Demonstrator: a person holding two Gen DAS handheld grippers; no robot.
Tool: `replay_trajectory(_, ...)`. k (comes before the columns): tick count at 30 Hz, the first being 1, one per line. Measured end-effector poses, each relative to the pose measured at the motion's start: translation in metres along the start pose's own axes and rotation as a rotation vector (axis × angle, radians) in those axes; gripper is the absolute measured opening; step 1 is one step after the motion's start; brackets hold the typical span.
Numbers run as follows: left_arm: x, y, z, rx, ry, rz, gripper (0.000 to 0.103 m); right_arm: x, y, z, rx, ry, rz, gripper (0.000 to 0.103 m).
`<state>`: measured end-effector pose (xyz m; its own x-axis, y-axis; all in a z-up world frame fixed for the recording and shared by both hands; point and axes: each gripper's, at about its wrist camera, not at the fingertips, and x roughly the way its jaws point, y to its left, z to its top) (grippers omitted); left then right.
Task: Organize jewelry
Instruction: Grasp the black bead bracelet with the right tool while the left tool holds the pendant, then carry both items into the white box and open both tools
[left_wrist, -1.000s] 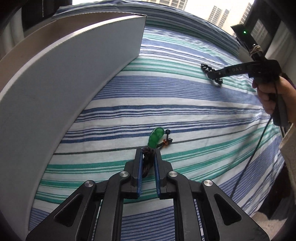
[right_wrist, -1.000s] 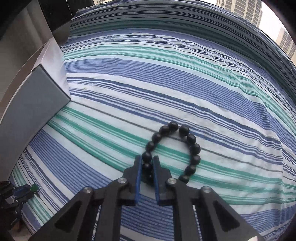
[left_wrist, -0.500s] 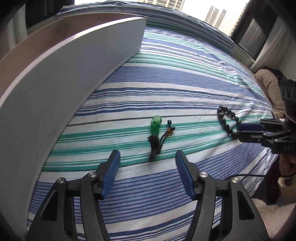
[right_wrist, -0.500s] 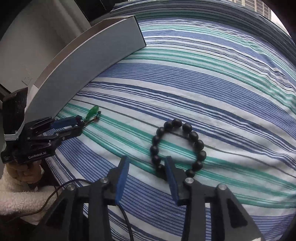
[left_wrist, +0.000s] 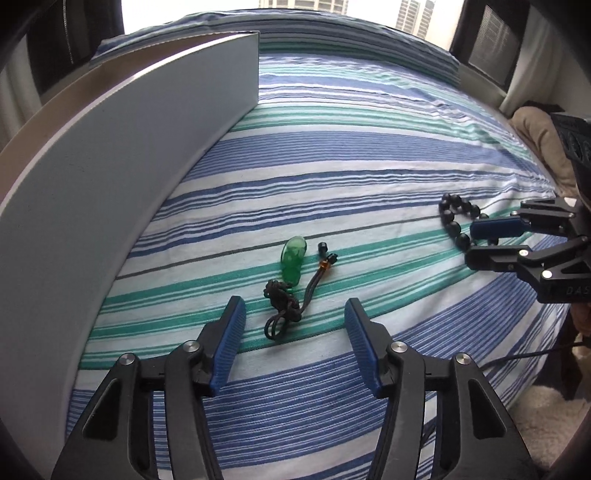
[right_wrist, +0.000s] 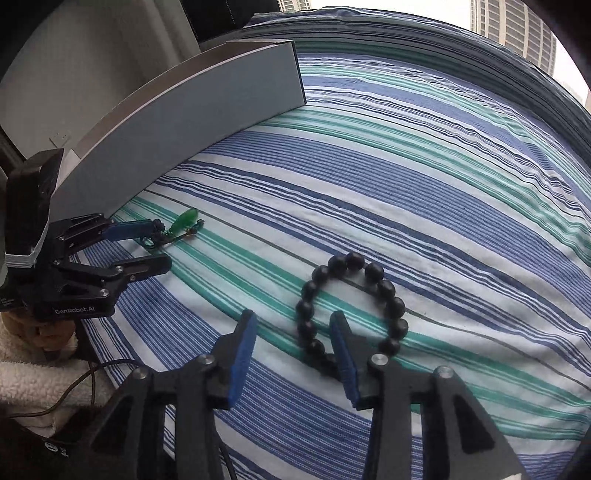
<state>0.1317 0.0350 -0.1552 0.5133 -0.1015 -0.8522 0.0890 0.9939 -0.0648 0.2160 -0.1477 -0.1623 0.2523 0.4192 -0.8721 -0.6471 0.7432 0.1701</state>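
1. A second ago each hand-held gripper was pinched on its piece of jewelry; both pieces now lie released on the striped bed cover (left_wrist: 332, 155), and the right one has travelled across the bed to lie near the left.
2. The left hand-held gripper (left_wrist: 293, 325) stands with its blue pads (left_wrist: 231, 343) apart and is closing. The dark cord loop of the green pendant (left_wrist: 293, 256) lies between the pads, and neither one touches it.
3. The pendant rests on a teal stripe, its knotted cord trailing toward the gripper, with a small orange bead (left_wrist: 324, 264) on the cord's free end just beside it.
4. The right hand-held gripper (right_wrist: 291, 339) is parted to a middling width and grips nothing. The near side of the black bead bracelet (right_wrist: 351, 306) lies between its pads; whether the right-hand pad touches the beads cannot be told.
5. The bracelet lies flat as a ring on the cover, well apart from the pendant.
6. A long grey box (left_wrist: 129, 147) stands on the bed to the left of the pendant.
7. In the right wrist view, a fleecy white sleeve (right_wrist: 33, 369) shows beneath the left gripper.
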Motion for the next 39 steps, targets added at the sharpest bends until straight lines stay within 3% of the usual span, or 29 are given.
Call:
replay_trajectory(2,-0.001,0.000,0.000,0.013,-0.005,0.011,0.014,0.011,0.001,0.003,-0.015,0.018,-0.029,0.042)
replay_trajectory(3,-0.001,0.002,0.000,0.006,0.000,-0.005,0.010,0.010,0.003,0.004,-0.031,0.005,-0.031,0.039)
replay_trajectory(4,-0.002,0.005,0.000,-0.014,0.005,-0.022,0.009,0.011,0.006,0.004,-0.043,0.015,-0.021,0.016)
replay_trajectory(5,-0.003,0.008,0.000,-0.037,0.010,-0.033,0.009,0.012,0.008,0.004,-0.047,0.029,-0.032,0.012)
replay_trajectory(8,-0.018,0.016,0.004,-0.090,-0.005,-0.058,0.008,-0.001,0.007,0.003,0.005,0.022,-0.009,0.012)
replay_trajectory(12,-0.065,0.030,0.018,-0.162,-0.057,-0.130,0.008,-0.048,-0.001,0.013,0.113,-0.072,0.094,0.012)
replay_trajectory(16,-0.122,0.050,0.031,-0.217,-0.116,-0.147,0.008,-0.092,0.009,0.036,0.113,-0.161,0.179,0.012)
replay_trajectory(21,-0.183,0.101,0.043,-0.304,-0.193,-0.078,0.008,-0.125,0.043,0.085,0.046,-0.261,0.279,0.012)
replay_trajectory(25,-0.202,0.153,0.043,-0.385,-0.214,0.031,0.009,-0.135,0.074,0.134,-0.017,-0.335,0.320,0.012)
replay_trajectory(31,-0.177,0.215,0.035,-0.493,-0.158,0.125,0.009,-0.105,0.116,0.205,-0.059,-0.350,0.372,0.012)
replay_trajectory(39,-0.116,0.258,0.021,-0.567,-0.041,0.169,0.009,0.002,0.163,0.256,-0.102,-0.138,0.316,0.012)
